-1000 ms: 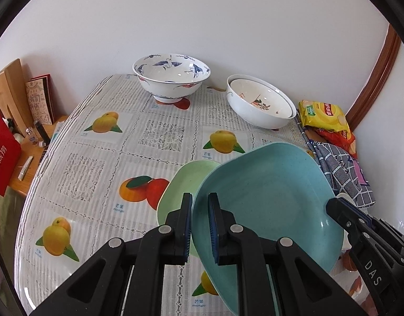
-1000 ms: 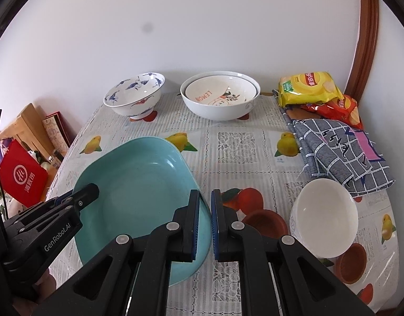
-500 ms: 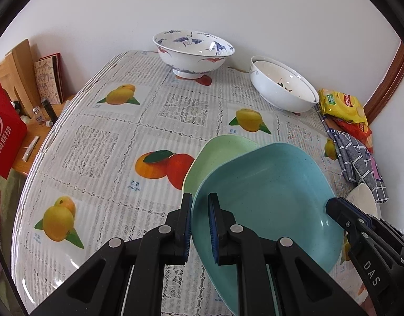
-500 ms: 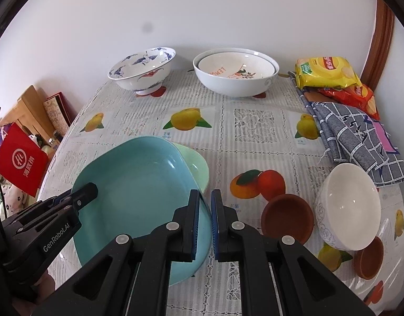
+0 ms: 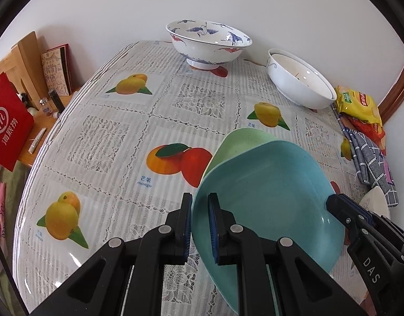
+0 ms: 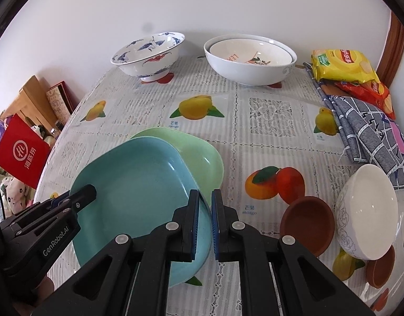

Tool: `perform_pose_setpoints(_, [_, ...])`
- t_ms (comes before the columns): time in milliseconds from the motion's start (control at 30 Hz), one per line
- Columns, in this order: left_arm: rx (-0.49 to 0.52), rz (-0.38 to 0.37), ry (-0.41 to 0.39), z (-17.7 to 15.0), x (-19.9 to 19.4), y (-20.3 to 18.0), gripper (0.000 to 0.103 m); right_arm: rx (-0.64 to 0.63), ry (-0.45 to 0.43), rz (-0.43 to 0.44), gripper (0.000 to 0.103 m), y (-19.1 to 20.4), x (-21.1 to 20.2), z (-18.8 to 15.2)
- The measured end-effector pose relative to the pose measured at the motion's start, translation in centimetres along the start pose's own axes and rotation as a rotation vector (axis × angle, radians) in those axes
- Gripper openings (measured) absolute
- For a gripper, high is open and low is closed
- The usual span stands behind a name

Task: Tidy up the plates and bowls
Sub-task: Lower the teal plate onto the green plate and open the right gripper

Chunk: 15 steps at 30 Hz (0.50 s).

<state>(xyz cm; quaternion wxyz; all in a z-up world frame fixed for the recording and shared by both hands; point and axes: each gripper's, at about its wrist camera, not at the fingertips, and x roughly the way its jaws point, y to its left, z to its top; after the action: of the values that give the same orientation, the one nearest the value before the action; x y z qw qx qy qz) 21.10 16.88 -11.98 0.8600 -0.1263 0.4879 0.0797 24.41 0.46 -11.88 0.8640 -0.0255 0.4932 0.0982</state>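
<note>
A teal plate (image 5: 267, 197) is held by both grippers at opposite rims: the left gripper (image 5: 200, 226) is clamped narrowly on the rim at the plate's left side, and the right gripper (image 6: 204, 223) is clamped narrowly on its right rim. The plate is carried above a pale green plate (image 6: 194, 155) that lies on the table (image 5: 109, 137), which it partly overlaps; whether the two plates touch cannot be told. The green plate's far edge is left uncovered.

To the left of the plates a broad stretch of fruit-printed tablecloth is free up to the table's curved edge. At the far side, close to the wall, a blue-patterned bowl (image 5: 208, 43) is set, and beside it a white bowl (image 6: 250, 60) with a second bowl nested inside. Along the right edge snack bags (image 6: 344, 65) and a checked cloth (image 6: 373, 131) are placed. Near the right gripper a brown dish (image 6: 307, 223) stands just beside a small white bowl (image 6: 368, 210), and another brown dish (image 6: 381, 268) is partly hidden below that bowl.

Compared with a second earlier, the teal plate is seen lower and nearer the green plate, more of the nearer tabletop is brought into view, and the grip of both jaws is unchanged.
</note>
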Motion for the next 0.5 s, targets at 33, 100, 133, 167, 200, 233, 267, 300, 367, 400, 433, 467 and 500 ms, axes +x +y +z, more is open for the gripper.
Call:
perform_pose_setpoints(33, [-0.006,-0.001,0.0,0.1,0.1,0.0,0.012,-0.006,-0.002,-0.001,0.01,0.0,0.1,0.2])
perform_pose_setpoints(100, [-0.01,0.003,-0.004,0.4,0.2,-0.1,0.012,-0.012,-0.009,0.004,0.01,0.0,0.3,0.7])
perform_pose_setpoints(133, [-0.012,0.006,-0.005,0.5,0.3,-0.2,0.012,-0.017,-0.012,0.005,0.01,0.0,0.4,0.9])
perform_pose_setpoints(167, [-0.013,0.009,-0.004,0.6,0.4,-0.2,0.012,-0.023,-0.014,0.005,0.01,0.0,0.6,1.2])
perform_pose_setpoints(200, [-0.015,0.011,-0.002,0.7,0.6,-0.3,0.012,-0.029,-0.013,0.007,0.01,-0.1,0.8,1.4])
perform_pose_setpoints(233, [-0.016,0.009,0.0,0.8,0.7,-0.4,0.012,-0.032,-0.015,0.01,0.01,-0.1,1.0,1.6])
perform_pose_setpoints(267, [-0.016,0.008,0.003,0.9,0.9,-0.5,0.012,-0.033,-0.016,0.011,0.011,-0.3,1.3,1.8])
perform_pose_setpoints(300, [-0.017,0.009,0.004,0.9,1.1,-0.5,0.012,-0.033,-0.017,0.014,0.011,-0.4,1.5,2.1])
perform_pose_setpoints(367, [-0.024,0.008,0.003,1.1,1.3,-0.6,0.012,-0.036,-0.018,0.022,0.011,-0.6,1.9,2.4])
perform_pose_setpoints(400, [-0.029,0.007,0.005,1.2,1.5,-0.7,0.012,-0.036,-0.017,0.026,0.011,-0.7,2.1,2.6])
perform_pose_setpoints(433, [-0.031,0.007,0.004,1.3,1.6,-0.7,0.012,-0.038,-0.016,0.027,0.012,-0.8,2.3,2.8])
perform_pose_setpoints(467, [-0.031,0.009,0.003,1.4,1.7,-0.8,0.012,-0.043,-0.017,0.028,0.011,-0.8,2.5,2.9])
perform_pose_setpoints(500, [-0.029,0.01,0.004,1.5,1.8,-0.9,0.012,-0.048,-0.016,0.028,0.011,-0.9,2.8,3.1])
